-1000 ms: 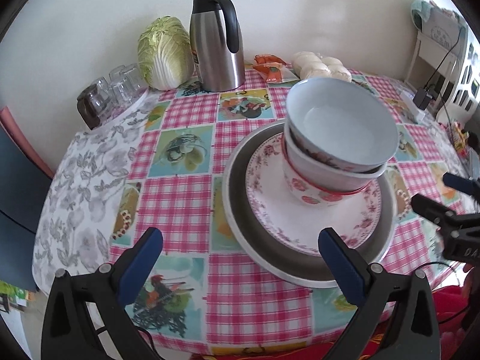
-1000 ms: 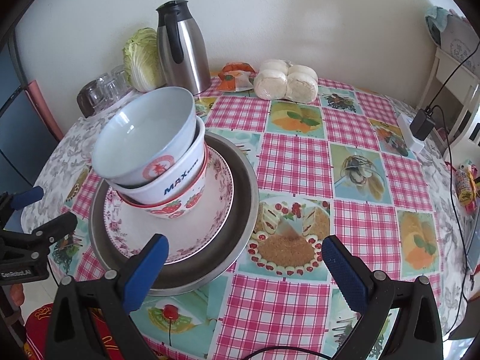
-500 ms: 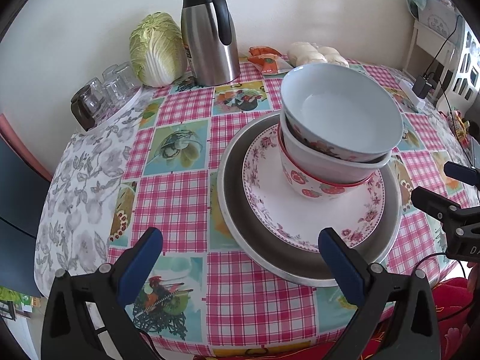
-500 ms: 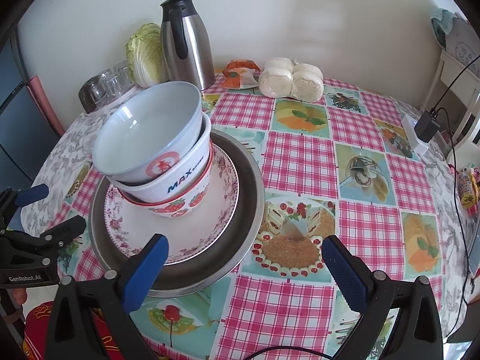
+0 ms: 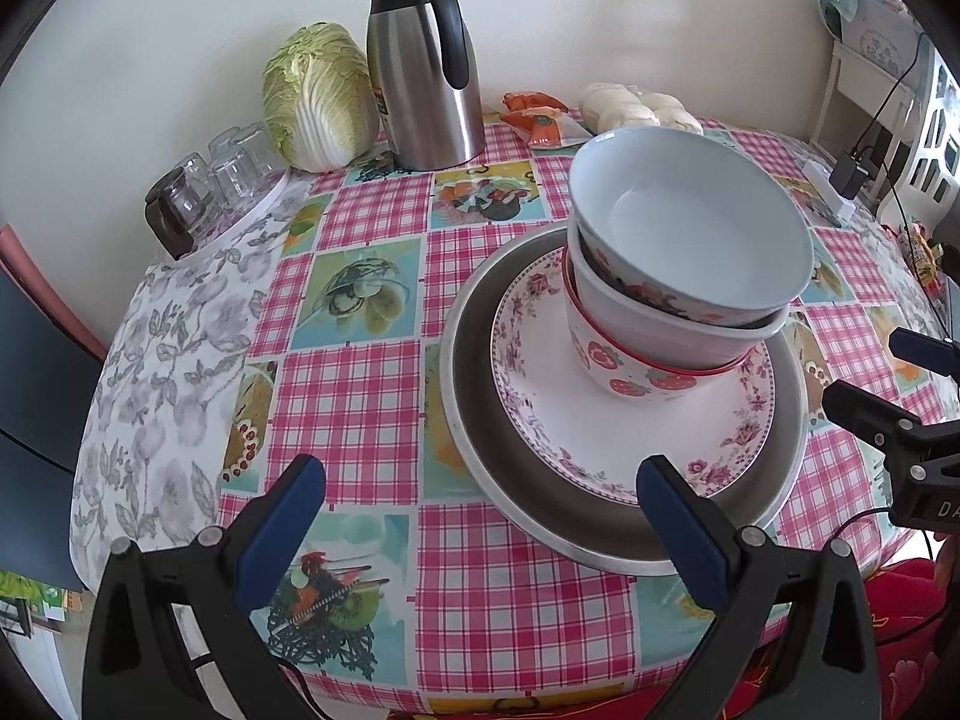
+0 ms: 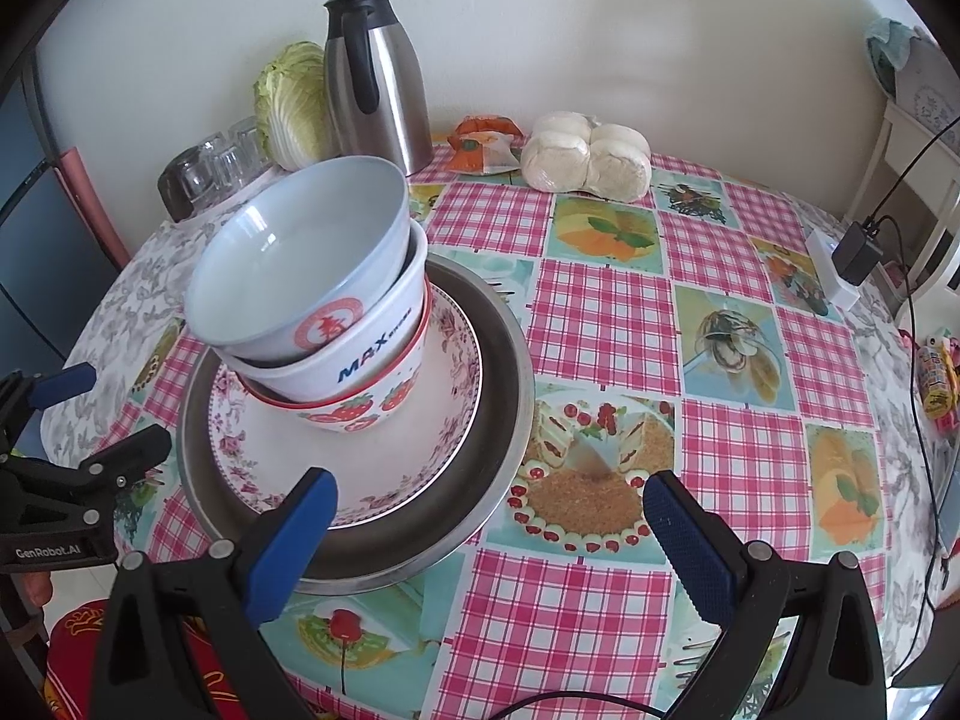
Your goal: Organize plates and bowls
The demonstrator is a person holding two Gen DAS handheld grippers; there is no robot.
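Left gripper (image 5: 480, 510): jaws released, spread wide, holding nothing. It hovers over the near edge of the counter (image 5: 354, 372); its right fingertip overlaps the near rim of the metal tray (image 5: 474, 420) in the left wrist view.

Right gripper (image 6: 489, 516): jaws released, spread wide, holding nothing. Its left fingertip overlaps the near rim of the tray in the right wrist view. Contact with the tray cannot be told for either gripper.

Dish stack: the tray rests on the counter. A floral plate (image 5: 576, 420) lies inside it. On the plate stands a strawberry bowl (image 5: 624, 369); a white bowl (image 6: 366, 354) marked "MAX" is nested in it, and a pale bowl (image 5: 690, 228) sits tilted on top.

Back of the counter, by the wall: a cabbage (image 5: 318, 102), a steel flask (image 5: 420, 72) just beside it, glasses (image 5: 210, 180) at the left edge, an orange packet (image 6: 486, 144), and bagged buns (image 6: 585, 156).
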